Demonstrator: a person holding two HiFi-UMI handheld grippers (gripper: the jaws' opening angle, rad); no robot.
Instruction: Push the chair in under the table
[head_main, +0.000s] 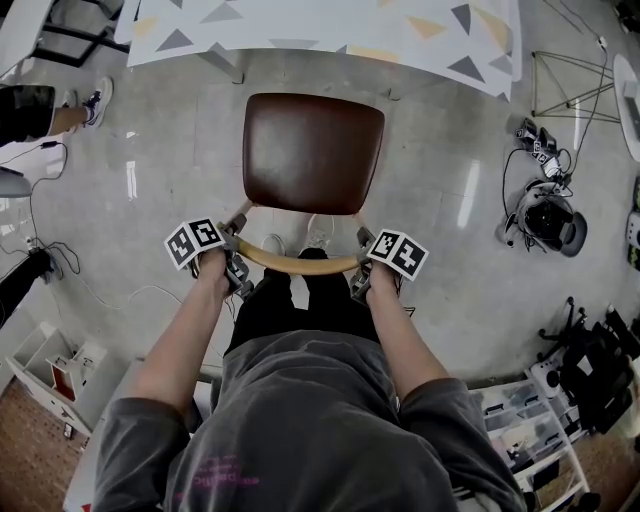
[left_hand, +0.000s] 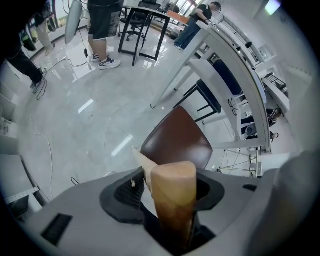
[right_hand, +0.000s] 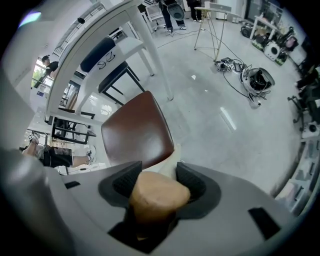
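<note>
A chair with a brown seat (head_main: 313, 150) stands on the floor, its front facing the table (head_main: 330, 30) with the patterned white top. Its curved wooden backrest (head_main: 300, 264) is nearest me. My left gripper (head_main: 238, 273) is shut on the backrest's left end, my right gripper (head_main: 361, 280) on its right end. In the left gripper view the wooden rail (left_hand: 172, 210) fills the gap between the left gripper's (left_hand: 170, 192) jaws, above the seat (left_hand: 177, 140). In the right gripper view the rail (right_hand: 157, 200) sits between the right gripper's (right_hand: 157, 186) pads, with the seat (right_hand: 135, 132) and table (right_hand: 100, 35) beyond.
A bystander's shoes (head_main: 95, 100) are at the far left. Cables and a round device (head_main: 545, 215) lie on the floor to the right, near a wire stand (head_main: 570, 85). Shelves (head_main: 55, 370) sit lower left, storage bins (head_main: 520, 420) lower right.
</note>
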